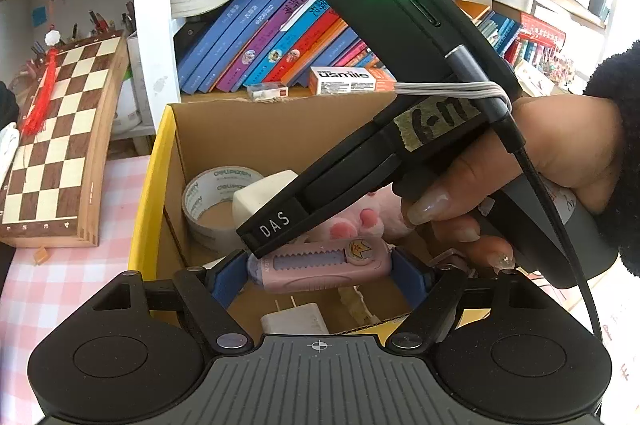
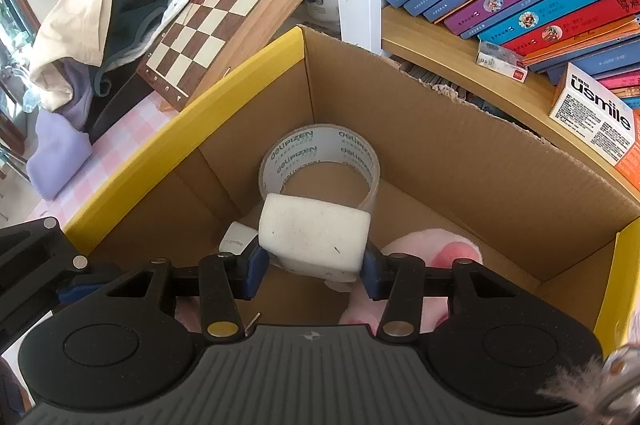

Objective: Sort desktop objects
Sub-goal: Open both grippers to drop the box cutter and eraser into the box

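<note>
1. The cardboard box [image 2: 460, 161] stands open on the desk against the bookshelf and takes up most of both views; both grippers hang over its mouth, tilted down into it.
2. Inside it lie a tape roll [image 2: 320, 161] near the far corner, a pink plush toy [image 2: 432, 245] and a white charger [image 1: 296, 319].
3. The right gripper [image 2: 312, 269] clamps a white sponge block [image 2: 314, 235] across its shorter width; the block hangs just in front of the tape roll, above the box floor, so its release path runs straight down.
4. The left gripper [image 1: 318, 271] grips a pink correction-tape case [image 1: 320, 263] by its two ends, so the long axis runs crosswise from pad to pad, just under the right gripper's finger.
</note>
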Available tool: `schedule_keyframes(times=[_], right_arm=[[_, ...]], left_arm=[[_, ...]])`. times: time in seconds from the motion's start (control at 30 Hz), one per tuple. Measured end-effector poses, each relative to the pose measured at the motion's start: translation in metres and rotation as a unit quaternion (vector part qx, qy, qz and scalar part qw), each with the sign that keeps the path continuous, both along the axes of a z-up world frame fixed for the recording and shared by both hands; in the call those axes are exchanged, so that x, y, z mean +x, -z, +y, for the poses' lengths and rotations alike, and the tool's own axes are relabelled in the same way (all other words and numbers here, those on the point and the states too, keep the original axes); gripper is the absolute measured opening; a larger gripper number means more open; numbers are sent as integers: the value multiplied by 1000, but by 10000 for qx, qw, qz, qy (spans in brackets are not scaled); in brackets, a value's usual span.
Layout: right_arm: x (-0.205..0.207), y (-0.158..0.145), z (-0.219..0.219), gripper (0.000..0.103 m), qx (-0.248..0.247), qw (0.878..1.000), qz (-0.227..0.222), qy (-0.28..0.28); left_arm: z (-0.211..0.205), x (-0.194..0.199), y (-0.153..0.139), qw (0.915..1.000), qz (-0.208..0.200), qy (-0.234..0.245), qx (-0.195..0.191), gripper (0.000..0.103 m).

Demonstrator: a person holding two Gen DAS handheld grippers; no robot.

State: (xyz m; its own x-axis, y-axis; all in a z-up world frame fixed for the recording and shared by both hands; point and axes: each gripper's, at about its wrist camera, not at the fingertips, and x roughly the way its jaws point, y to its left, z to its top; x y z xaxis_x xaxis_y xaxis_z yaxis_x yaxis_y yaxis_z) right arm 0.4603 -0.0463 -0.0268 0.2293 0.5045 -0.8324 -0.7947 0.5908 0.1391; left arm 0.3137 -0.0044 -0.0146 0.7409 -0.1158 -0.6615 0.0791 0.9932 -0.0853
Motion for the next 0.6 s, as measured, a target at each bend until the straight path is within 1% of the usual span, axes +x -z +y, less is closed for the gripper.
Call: schedule_keyframes(times=[0.33,0.5,0.57,0.6], right_arm=[[1,2,0,47,-52,9999,88,-17],[0,2,1,49,-67,9999,86,-61],[-1,1,0,54,-26,9999,106,-85],[-1,0,-1,62,6,9999,121,-98]], left_arm=[[0,4,-1,10000,33,57,-8,80],[-1,4,0,10000,46,75,4,80],[-1,4,-1,10000,45,62,26,80],[-1,4,-1,10000,43,51,42,80]])
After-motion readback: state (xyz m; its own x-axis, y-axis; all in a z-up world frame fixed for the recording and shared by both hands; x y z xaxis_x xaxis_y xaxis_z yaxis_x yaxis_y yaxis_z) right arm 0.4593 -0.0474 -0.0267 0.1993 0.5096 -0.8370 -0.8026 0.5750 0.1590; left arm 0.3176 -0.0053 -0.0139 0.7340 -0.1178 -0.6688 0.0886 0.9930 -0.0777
